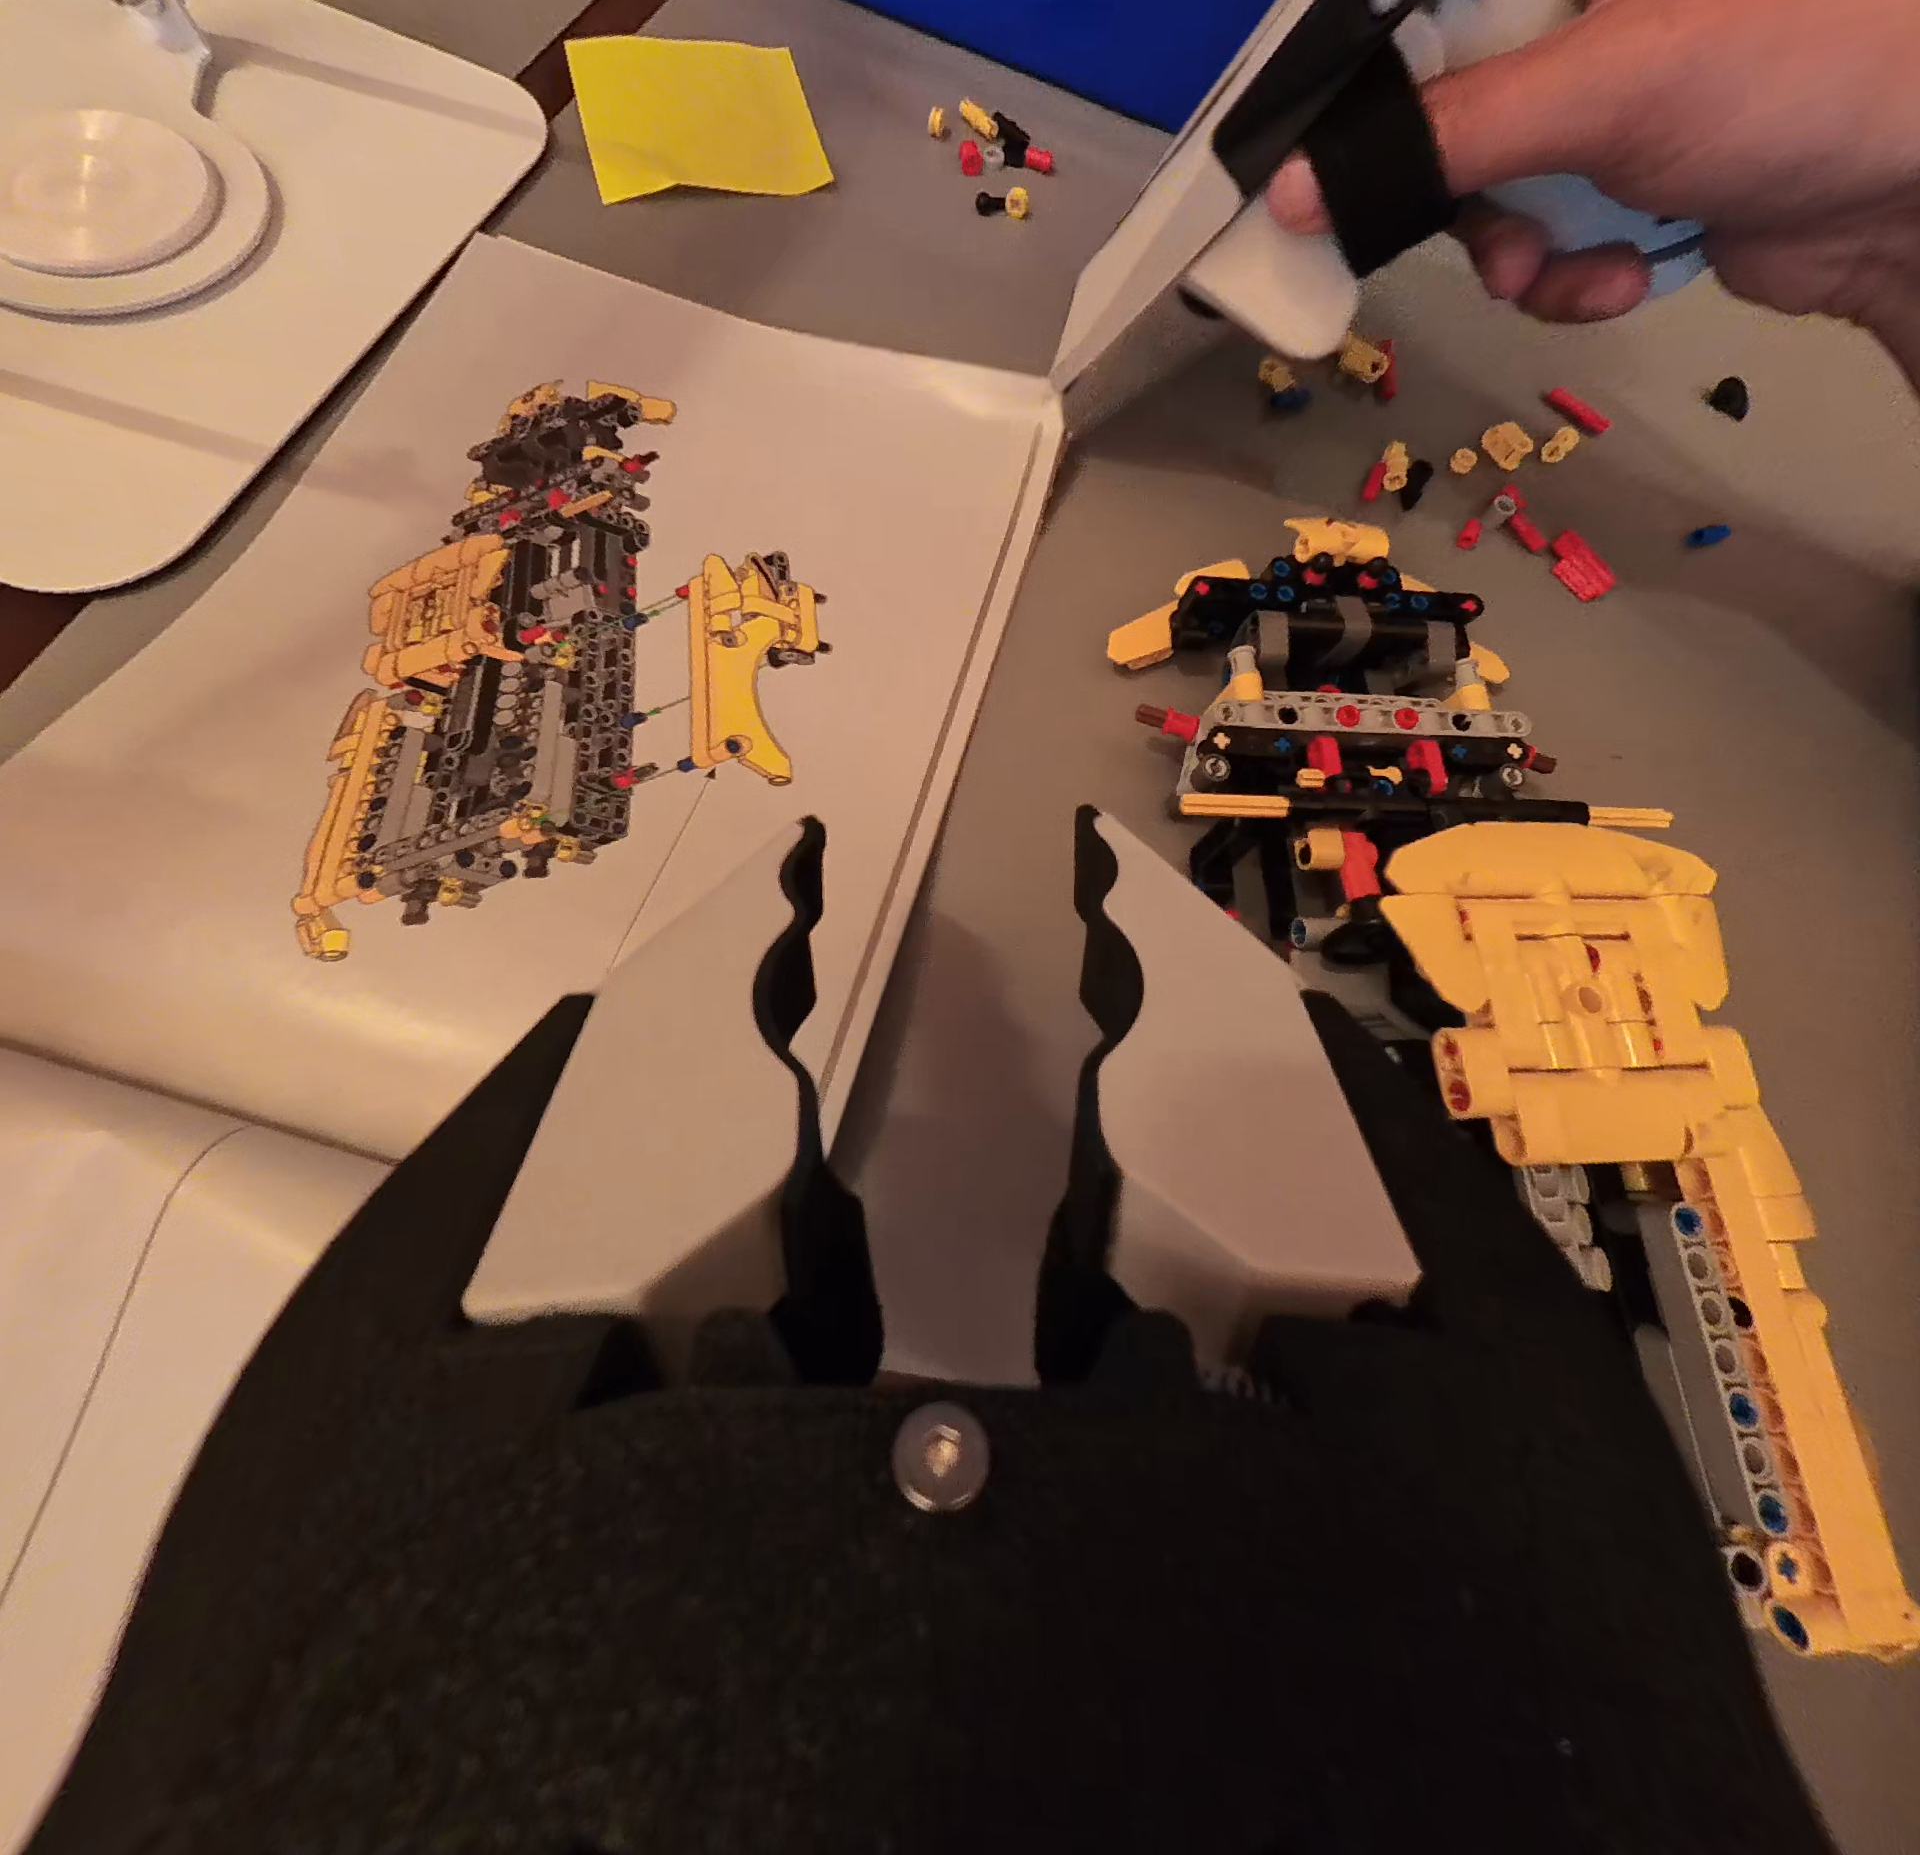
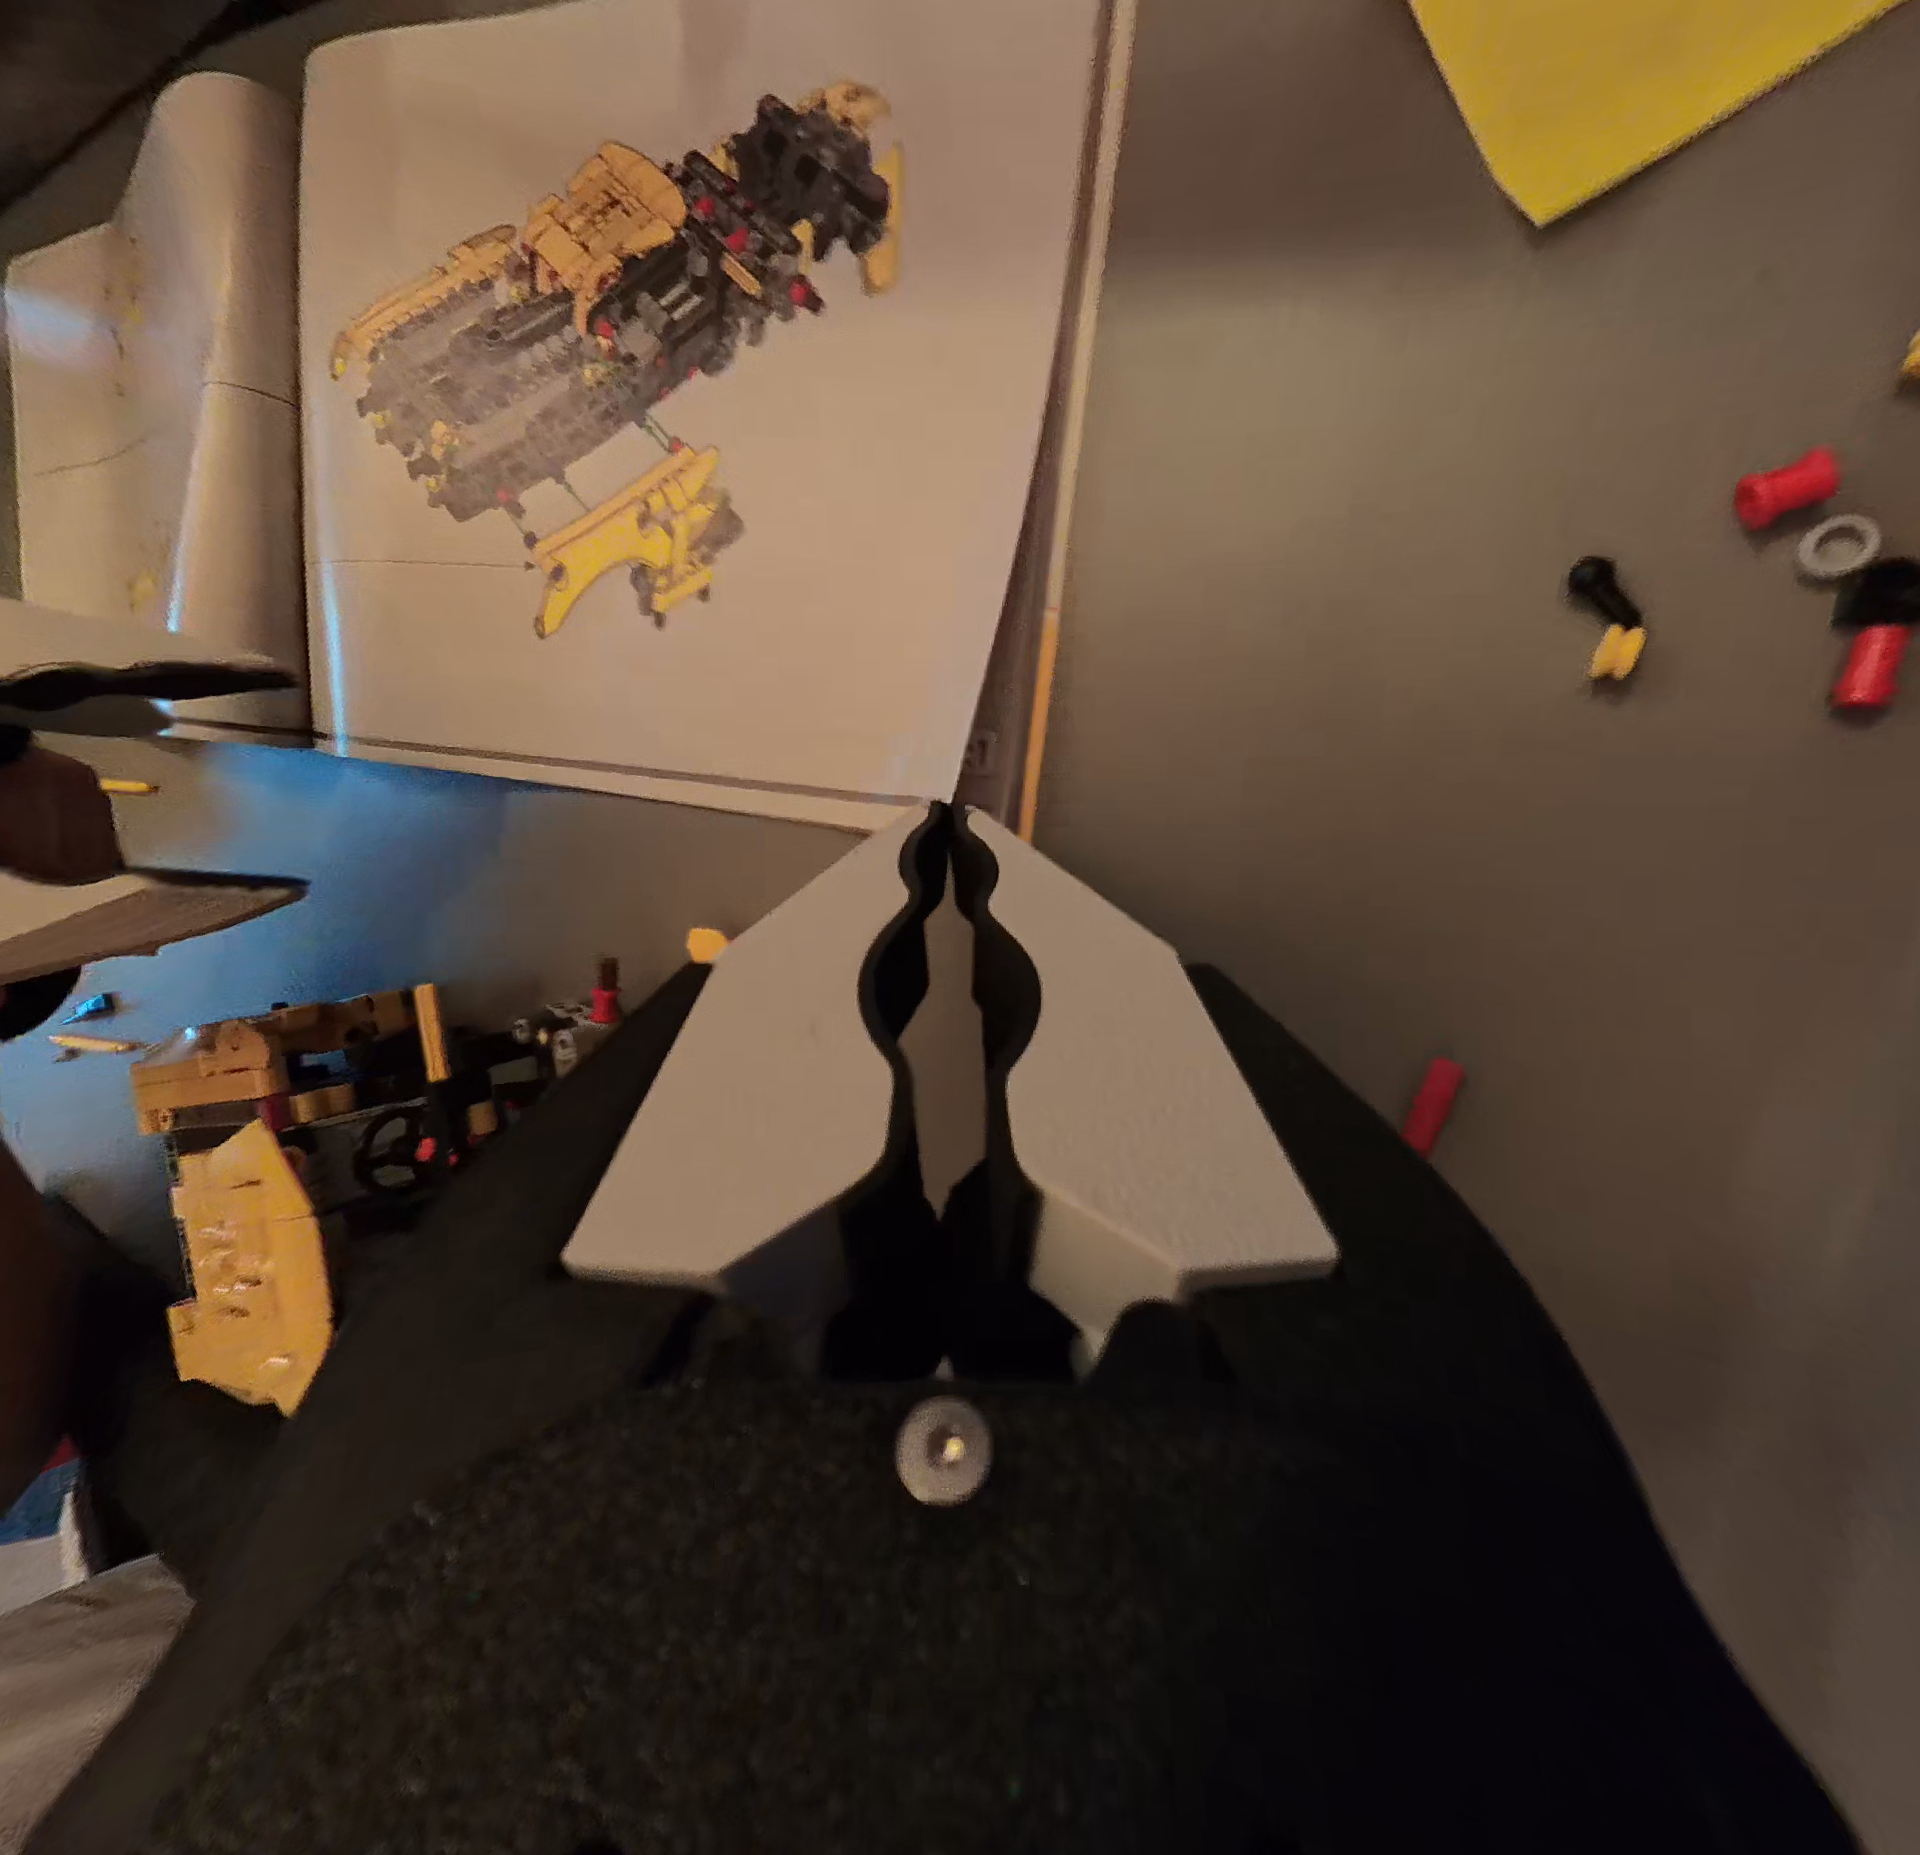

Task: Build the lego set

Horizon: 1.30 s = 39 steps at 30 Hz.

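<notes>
The open instruction booklet (image 1: 883, 455) lies left of the half-built yellow and black lego model (image 1: 1351, 725). My left gripper (image 1: 945, 829) is open and empty, hovering over the booklet's right edge beside the model. My right gripper (image 2: 948, 816) is shut with its tips pinched on the near corner of the booklet's page (image 2: 831, 610). In the left wrist view the right gripper (image 1: 1065, 377) meets that raised page corner, held by a hand (image 1: 1714, 112). The model also shows in the right wrist view (image 2: 291, 1099), and so does the left gripper (image 2: 208, 787) at the left edge.
Loose small red, yellow, black and blue pieces (image 1: 1507, 475) lie behind the model, with more (image 1: 997, 153) farther back and to the right in the right wrist view (image 2: 1860, 579). A yellow paper sheet (image 1: 696, 117) and a white tray (image 1: 312, 403) lie at the back left. The left gripper's tips are roughly 15 cm from the right gripper's.
</notes>
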Tool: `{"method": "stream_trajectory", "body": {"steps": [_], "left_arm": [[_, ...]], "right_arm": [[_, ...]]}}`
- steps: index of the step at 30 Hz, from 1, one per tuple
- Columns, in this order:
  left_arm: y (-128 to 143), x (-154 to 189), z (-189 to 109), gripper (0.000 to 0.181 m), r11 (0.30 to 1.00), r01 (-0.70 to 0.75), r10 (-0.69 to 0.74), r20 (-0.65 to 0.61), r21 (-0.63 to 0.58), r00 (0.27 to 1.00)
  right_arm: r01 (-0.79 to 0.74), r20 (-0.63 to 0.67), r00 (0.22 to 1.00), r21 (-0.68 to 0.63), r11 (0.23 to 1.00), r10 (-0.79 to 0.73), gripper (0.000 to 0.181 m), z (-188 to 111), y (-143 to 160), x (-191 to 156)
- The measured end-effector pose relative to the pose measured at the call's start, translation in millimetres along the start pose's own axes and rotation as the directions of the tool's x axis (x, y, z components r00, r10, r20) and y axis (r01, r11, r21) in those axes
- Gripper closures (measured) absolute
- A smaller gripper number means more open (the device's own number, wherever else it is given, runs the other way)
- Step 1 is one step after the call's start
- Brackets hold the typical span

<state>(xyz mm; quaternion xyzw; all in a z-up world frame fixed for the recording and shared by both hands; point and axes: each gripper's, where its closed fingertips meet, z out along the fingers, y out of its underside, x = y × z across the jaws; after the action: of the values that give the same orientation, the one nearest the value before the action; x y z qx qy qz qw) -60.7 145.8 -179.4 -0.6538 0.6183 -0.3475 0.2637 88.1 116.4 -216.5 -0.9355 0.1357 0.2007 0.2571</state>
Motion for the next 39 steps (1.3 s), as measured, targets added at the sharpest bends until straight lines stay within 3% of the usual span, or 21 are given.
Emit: {"method": "stream_trajectory", "body": {"steps": [4,10,15,21,22,24,30,32,35,39], "left_arm": [[-1.7,-4.3,-0.8,0.133,1.0,0.028,-0.028,0.011,0.015,1.0],[-11.7,0.9,4.1,0.132,0.998,-0.011,0.01,0.023,0.065,1.0],[-38.6,-1.2,2.4,0.13,0.982,-0.039,0.016,0.125,0.186,0.992],[-67.9,-8.5,-15.6,0.132,0.926,0.044,-0.118,0.175,0.375,0.977],[-70.0,-9.5,-19.3,0.139,0.919,0.049,-0.128,0.178,0.391,0.976],[-71.1,-6.7,-24.6,0.181,0.913,0.041,-0.117,0.163,0.406,0.98],[-66.4,-21.9,-35.6,0.181,0.895,0.104,-0.198,0.179,0.433,0.964],[-62.4,-27.2,-45.8,0.181,0.876,0.155,-0.248,0.149,0.457,0.957],[-45.9,-37.8,-75.6,0.181,0.796,0.288,-0.387,0.083,0.532,0.918],[8.2,-60.2,-142.2,0.181,0.665,0.409,-0.577,0.082,0.625,0.812]], "right_arm": [[0.064,0.011,0.998,0.066,0.996,-0.065,0.181,-16.2,-14.5,-23.4],[0.114,0.193,0.971,0.133,0.984,-0.139,0.181,-27.2,-31.4,-87.6],[0.178,0.287,0.935,0.128,0.976,-0.208,0.181,-22.0,-37.7,-137.6],[0.264,0.304,0.907,0.129,0.956,-0.292,0.181,-17.7,-45.1,-179.9],[0.277,0.29,0.908,0.129,0.952,-0.303,0.181,-16.9,-46.7,-182.1],[0.289,0.284,0.905,0.133,0.948,-0.316,0.181,-15.4,-49.2,-186.3],[0.27,0.344,0.882,0.19,0.944,-0.322,0.181,-19.0,-51.6,-196.3],[0.282,0.349,0.867,0.246,0.928,-0.356,0.166,-25.0,-55.0,-195.8],[0.366,0.332,0.83,0.281,0.887,-0.448,0.153,-26.0,-54.0,-190.6],[0.617,0.265,0.699,0.247,0.747,-0.664,0.14,1.4,-42.8,-191.5]]}}
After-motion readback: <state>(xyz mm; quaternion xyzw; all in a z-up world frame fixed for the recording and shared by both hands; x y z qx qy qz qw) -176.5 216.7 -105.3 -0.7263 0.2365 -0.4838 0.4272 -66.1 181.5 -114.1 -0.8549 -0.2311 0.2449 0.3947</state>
